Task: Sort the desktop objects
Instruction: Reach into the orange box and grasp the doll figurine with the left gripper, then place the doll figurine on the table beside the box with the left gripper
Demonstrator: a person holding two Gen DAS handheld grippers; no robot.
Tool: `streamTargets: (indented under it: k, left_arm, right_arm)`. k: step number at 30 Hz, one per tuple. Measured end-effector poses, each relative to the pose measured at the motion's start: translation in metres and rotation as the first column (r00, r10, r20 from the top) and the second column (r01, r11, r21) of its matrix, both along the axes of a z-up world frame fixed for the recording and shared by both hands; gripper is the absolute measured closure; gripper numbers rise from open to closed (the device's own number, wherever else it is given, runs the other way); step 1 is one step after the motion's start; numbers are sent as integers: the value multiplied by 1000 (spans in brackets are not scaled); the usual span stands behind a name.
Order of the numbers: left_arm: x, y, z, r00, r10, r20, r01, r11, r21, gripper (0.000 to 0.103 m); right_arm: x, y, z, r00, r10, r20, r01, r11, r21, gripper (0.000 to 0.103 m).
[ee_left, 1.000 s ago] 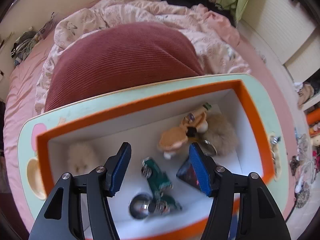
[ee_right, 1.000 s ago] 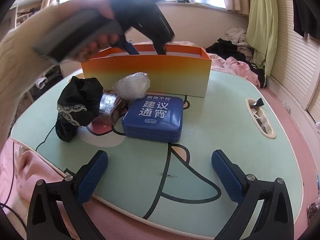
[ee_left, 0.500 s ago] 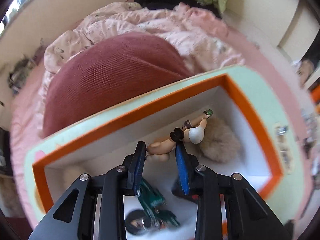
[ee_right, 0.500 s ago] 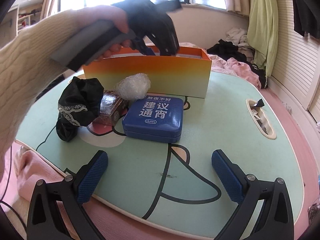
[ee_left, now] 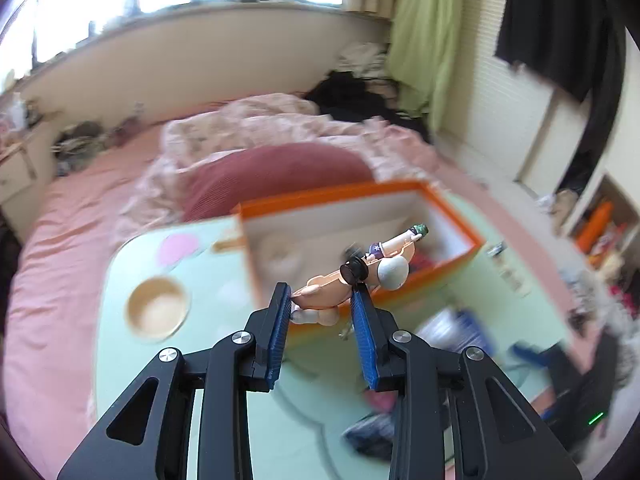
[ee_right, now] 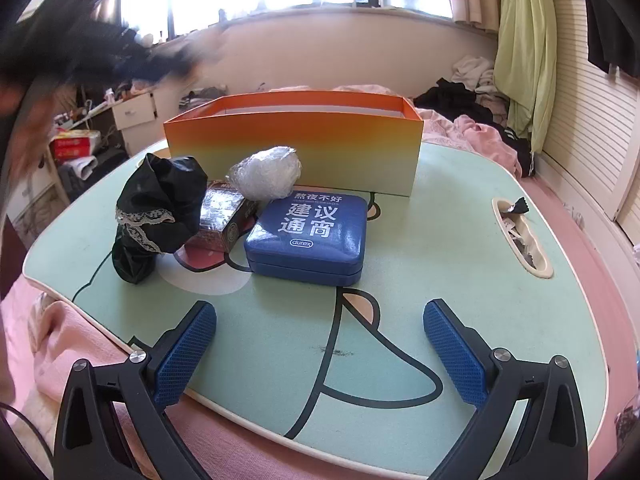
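A: Holding position: left claw [ee_left: 322,300] grips the doll figure [ee_left: 360,276] above the counter [ee_left: 120,360], lifted out of the orange box [ee_left: 448,216] since earlier.
B: Right claw [ee_right: 320,344] gapes wide, holding nothing.

The left gripper [ee_left: 322,300] is raised in the air, its two blue pads [ee_left: 278,332] drawn close and clamped on a small object. The right gripper [ee_right: 320,350] sits low and level with its pads [ee_right: 186,354] spread wide apart, nothing between them. The left arm shows only as a dark blur [ee_right: 80,52] high in the right wrist view.
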State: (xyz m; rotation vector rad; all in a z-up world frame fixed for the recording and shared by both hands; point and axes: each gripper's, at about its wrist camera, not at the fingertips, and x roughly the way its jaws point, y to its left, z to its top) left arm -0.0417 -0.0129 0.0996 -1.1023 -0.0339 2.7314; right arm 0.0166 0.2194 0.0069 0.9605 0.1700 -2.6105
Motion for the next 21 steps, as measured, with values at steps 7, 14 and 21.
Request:
streamTargets:
  k: [7,14,21]
  left_arm:
    - [1,7,-61,995,-47,92,34,990,139,70]
    - [68,-8,-37,984,93,-155,-67,984,162,33]
    - [114,7,-72,992,77,-102,-72,996,55,19]
  right_arm:
    - [1,0,0,1000,-2,0,2,1000,2,0]
    - [1,0,0,1000,-5,1,5,1000,2,0]
    - [1,0,0,1000,-8,2,8,1000,4,0]
